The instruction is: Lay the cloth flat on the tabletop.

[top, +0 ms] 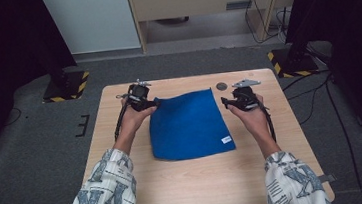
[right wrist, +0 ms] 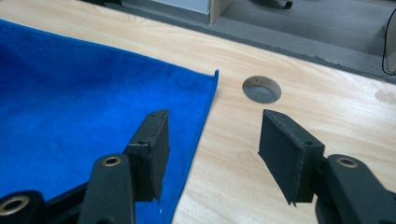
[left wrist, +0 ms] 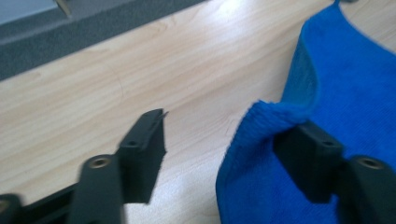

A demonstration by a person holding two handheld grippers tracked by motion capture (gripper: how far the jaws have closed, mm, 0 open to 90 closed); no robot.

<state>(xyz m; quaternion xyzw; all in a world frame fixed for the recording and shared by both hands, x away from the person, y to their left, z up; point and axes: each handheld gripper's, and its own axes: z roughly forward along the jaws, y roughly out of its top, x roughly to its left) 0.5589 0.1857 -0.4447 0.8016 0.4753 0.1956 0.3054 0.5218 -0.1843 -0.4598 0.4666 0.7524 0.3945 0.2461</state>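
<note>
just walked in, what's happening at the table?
A person works a blue cloth lying on the wooden table with a handheld gripper in each hand. The left gripper is at the cloth's far left corner, the right gripper beside its far right edge. Both stand open; in the left gripper view the corner drapes over one jaw, unclamped. A round hole lies near the right gripper.

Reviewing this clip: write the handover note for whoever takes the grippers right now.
Left gripper: fingers open, a raised fold of the blue cloth lying against one finger, not pinched.
Right gripper: fingers open over the cloth's right edge, gripping nothing.
Cloth lies on the wooden table, apparently folded once, white tag at its near right corner.
Left: any further fold, judged from how it lies.
</note>
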